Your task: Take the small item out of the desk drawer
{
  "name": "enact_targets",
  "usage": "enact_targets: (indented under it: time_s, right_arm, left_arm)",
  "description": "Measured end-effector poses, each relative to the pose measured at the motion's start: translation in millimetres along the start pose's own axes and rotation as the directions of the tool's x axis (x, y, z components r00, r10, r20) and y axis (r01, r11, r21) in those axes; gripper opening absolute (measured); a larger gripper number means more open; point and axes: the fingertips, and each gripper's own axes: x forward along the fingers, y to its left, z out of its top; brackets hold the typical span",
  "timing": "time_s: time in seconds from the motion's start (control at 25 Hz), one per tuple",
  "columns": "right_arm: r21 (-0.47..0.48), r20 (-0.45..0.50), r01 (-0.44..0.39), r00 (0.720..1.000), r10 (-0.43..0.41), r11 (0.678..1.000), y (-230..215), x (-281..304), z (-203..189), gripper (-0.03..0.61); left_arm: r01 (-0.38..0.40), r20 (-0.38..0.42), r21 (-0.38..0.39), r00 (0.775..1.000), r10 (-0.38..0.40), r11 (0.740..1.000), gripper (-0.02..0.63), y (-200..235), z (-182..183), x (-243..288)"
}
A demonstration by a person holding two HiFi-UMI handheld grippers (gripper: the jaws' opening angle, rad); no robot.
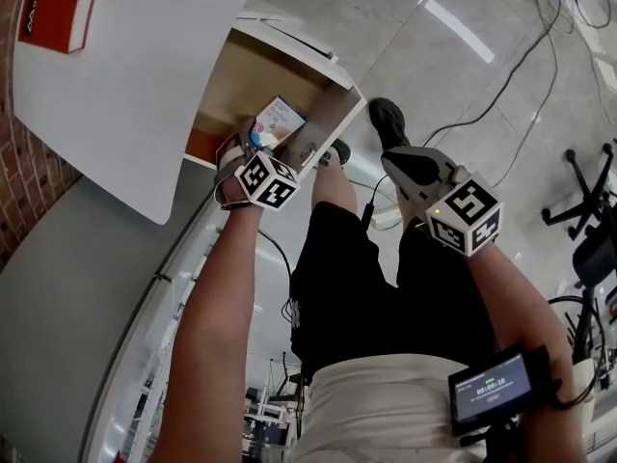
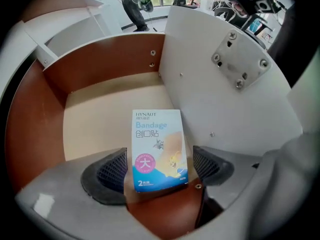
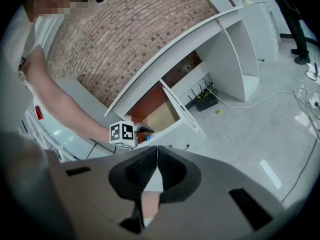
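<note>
The desk drawer stands pulled out, its pale wooden floor bare. A small bandage box, white and blue with a pink circle, sits between the jaws of my left gripper, which is shut on it at the drawer's near wall. In the head view the bandage box shows at the left gripper, just over the drawer's front edge. My right gripper is held off to the right over the floor. Its jaws are shut with nothing in them.
The white curved desk top overhangs the drawer, with a red item on it. The drawer's white front panel rises to the right of the box. Cables and an office chair lie on the glossy floor.
</note>
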Motion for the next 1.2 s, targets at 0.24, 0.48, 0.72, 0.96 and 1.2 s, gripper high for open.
enact_targets:
  time_s: [0.24, 0.48, 0.72, 0.96, 1.2]
  right_arm:
    - [0.019, 0.005, 0.017, 1.000, -0.017, 1.000, -8, -2, 0, 0.006]
    - [0.064, 0.010, 0.021, 1.000, -0.022, 0.998, -15, -3, -2, 0.006]
    - [0.071, 0.006, 0.028, 1.000, -0.028, 0.997, -16, -2, 0, 0.006]
    - [0.077, 0.006, 0.030, 1.000, -0.030, 0.997, -16, -3, -2, 0.006]
    - [0.082, -0.001, 0.019, 1.000, -0.019, 0.996, -13, 0, -5, 0.006]
  left_arm:
    - [0.003, 0.000, 0.011, 1.000, -0.003, 1.000, 0.391, 3, 4, 6]
    - [0.003, 0.005, 0.021, 1.000, -0.003, 1.000, 0.394, 2, 9, 13]
    - [0.009, -0.009, 0.008, 1.000, -0.009, 1.000, 0.394, 2, 10, 17]
    - [-0.011, -0.015, -0.002, 1.000, 0.011, 1.000, 0.394, 2, 10, 16]
    - [0.000, -0.047, 0.024, 0.999, 0.001, 1.000, 0.388, 1, 9, 18]
